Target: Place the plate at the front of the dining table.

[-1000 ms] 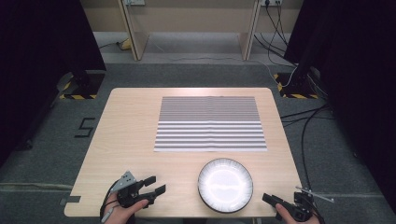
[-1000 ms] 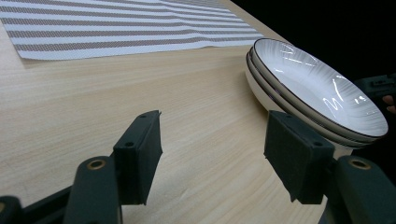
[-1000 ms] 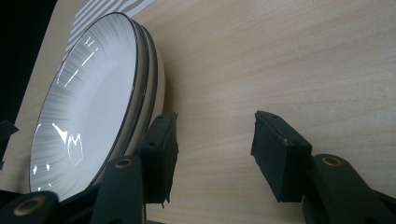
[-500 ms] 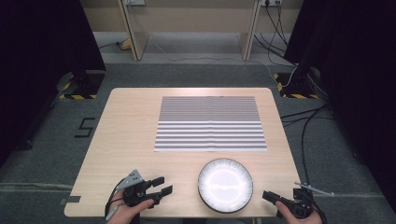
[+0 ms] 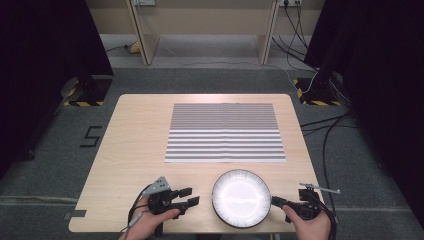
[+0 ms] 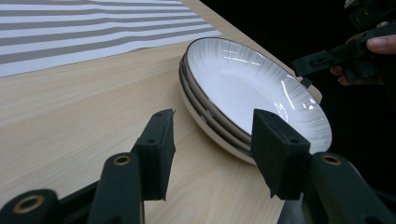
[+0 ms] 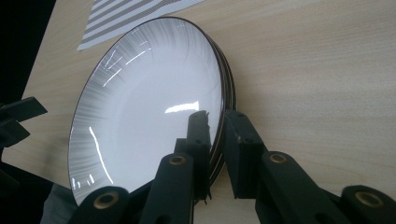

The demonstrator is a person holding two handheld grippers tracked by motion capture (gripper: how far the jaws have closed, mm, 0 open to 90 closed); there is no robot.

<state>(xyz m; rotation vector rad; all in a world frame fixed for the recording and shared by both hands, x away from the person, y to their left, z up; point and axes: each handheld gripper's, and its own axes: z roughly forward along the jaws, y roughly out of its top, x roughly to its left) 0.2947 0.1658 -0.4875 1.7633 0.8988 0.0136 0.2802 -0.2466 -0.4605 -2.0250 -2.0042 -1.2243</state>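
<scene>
- We see the stacked plates at the counter's near edge.
- Our right gripper, jaws just closing, apparently clamps the stack's rim.
- Our left gripper, jaws narrowing, stands released beside the plates.

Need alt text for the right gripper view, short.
The right gripper has its two black jaws closed over the near rim of the top white plate in a small stack, one jaw inside the bowl and one outside. The stack sits on a light wooden table, with a striped mat beyond it.
</scene>
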